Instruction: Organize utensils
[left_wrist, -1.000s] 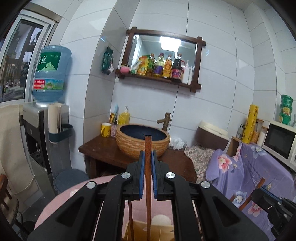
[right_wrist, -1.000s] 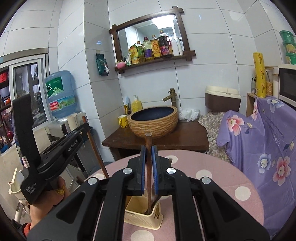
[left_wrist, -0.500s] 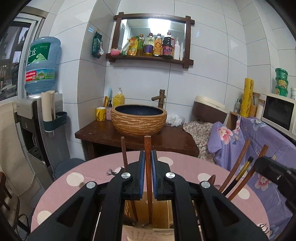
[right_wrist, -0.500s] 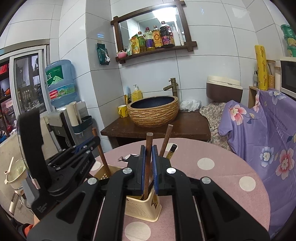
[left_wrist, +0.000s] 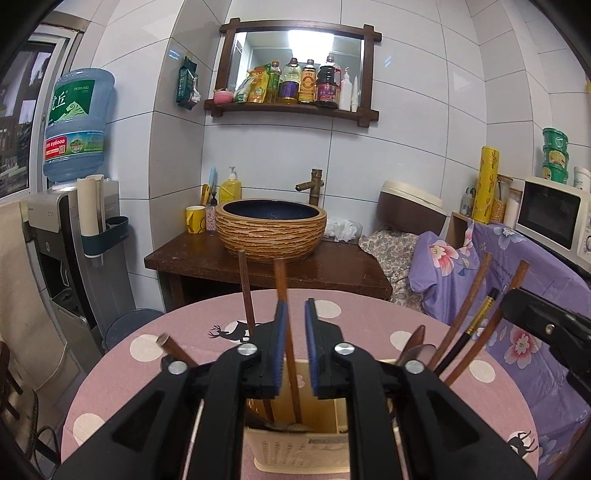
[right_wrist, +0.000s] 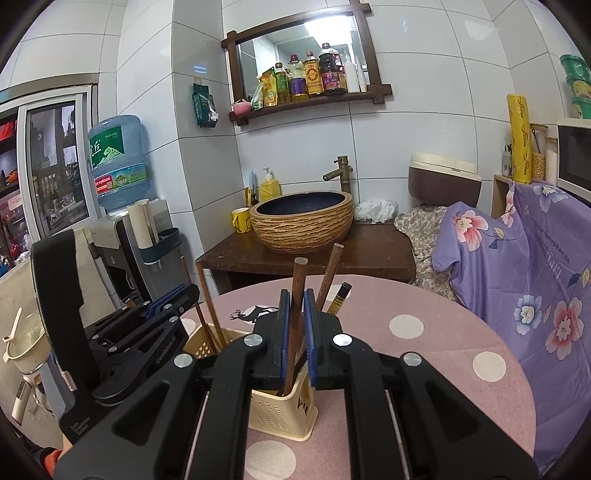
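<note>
Utensils sit upright in the cream caddy (right_wrist: 284, 413) on the pink polka-dot counter (right_wrist: 424, 354), split across its compartments. Left gripper (left_wrist: 294, 347): fingers spread, one brown chopstick (left_wrist: 284, 314) standing in the gap, leaning on the left pad; looks released, tip down in the near compartment. Right gripper (right_wrist: 297, 332): fingers spread a little around the dark wooden handle (right_wrist: 297, 295), gap visible at the right pad; can't tell if the left pad touches. Risks, my read: 1) both grippers straddle sticks, so pulling back at any angle other than straight up/back would drag the stick with a pad, levering it out or tipping the caddy, which looks light and tall. 2) Left view shows the right gripper body (left_wrist: 546, 328) at 3 o'clock, just beside the leaning handles (left_wrist: 476, 302) and the black gold-tipped chopstick (left_wrist: 476, 328); a sideways move would sweep them. 3) Right view shows the left gripper at 9 o'clock near the caddy; simultaneous retracts could clash. 4) Leaning sticks load one side, so a nudge toward 9 o'clock could topple it. Retract one at a time, along the stick axis.
</note>
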